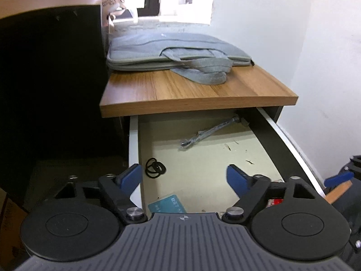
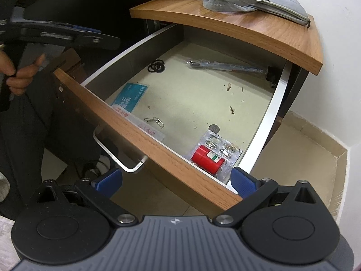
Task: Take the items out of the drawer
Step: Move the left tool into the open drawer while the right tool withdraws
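We find the drawer (image 2: 126,122) pulled fully out from under the table (image 2: 248,29), which exposes its whole floor to both cameras; the first step of access is, in our judgement, done and nothing has yet been lifted.

The left gripper (image 1: 183,178) hangs over the near left part of the drawer, low in its own frame. Its jaws stand wide apart with nothing between them. Just ahead lie the black bands (image 1: 155,167); a teal card (image 1: 168,204) sits beneath the jaws at lower centre. We judge one of these to be the intended first pick.

The right gripper (image 2: 176,180) is held outside the drawer front, jaws wide and empty, at the bottom of its frame. A red canister (image 2: 208,158) rests on a blister pack (image 2: 222,149) in the near right corner, a coin (image 2: 214,128) just beyond. Paper clips (image 2: 154,121) lie mid-floor; a wrapped tool (image 2: 225,66) lies at the back.

A grey bag (image 1: 178,52) rests on the table, clear of the work.
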A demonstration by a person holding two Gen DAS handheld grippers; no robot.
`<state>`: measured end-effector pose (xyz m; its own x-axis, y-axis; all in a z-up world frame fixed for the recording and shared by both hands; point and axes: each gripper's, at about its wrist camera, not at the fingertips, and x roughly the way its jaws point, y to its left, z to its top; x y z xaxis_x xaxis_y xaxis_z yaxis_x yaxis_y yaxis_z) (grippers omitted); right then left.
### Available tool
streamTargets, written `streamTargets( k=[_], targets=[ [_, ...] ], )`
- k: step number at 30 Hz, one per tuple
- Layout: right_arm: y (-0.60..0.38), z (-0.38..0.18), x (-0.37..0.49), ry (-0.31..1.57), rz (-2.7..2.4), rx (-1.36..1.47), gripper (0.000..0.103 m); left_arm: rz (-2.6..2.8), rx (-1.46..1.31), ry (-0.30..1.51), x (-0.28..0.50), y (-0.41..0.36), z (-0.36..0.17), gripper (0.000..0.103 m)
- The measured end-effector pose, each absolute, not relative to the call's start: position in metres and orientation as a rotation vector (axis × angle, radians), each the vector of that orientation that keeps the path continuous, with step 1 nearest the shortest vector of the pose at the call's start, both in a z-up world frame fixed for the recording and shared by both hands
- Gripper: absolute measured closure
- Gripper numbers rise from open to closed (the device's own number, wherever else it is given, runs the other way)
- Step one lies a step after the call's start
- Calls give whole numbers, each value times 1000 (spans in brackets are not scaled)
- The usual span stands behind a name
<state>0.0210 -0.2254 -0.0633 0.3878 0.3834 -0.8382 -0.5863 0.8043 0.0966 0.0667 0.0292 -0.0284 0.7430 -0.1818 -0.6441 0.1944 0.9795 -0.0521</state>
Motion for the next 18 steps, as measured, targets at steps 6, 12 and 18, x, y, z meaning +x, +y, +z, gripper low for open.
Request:
streamTargets(
  k=[6,12,18],
  targets=[
    [-230,-65,23,990,629,-178,0,-168,0,803,111,22,-43,43],
    [-237,-65,25,974,635,-104,0,-144,43,869,146,15,-57,47],
    [-251,-65,24,923,582,31,9,-128,-21,957,175,19,-77,57]
  ],
)
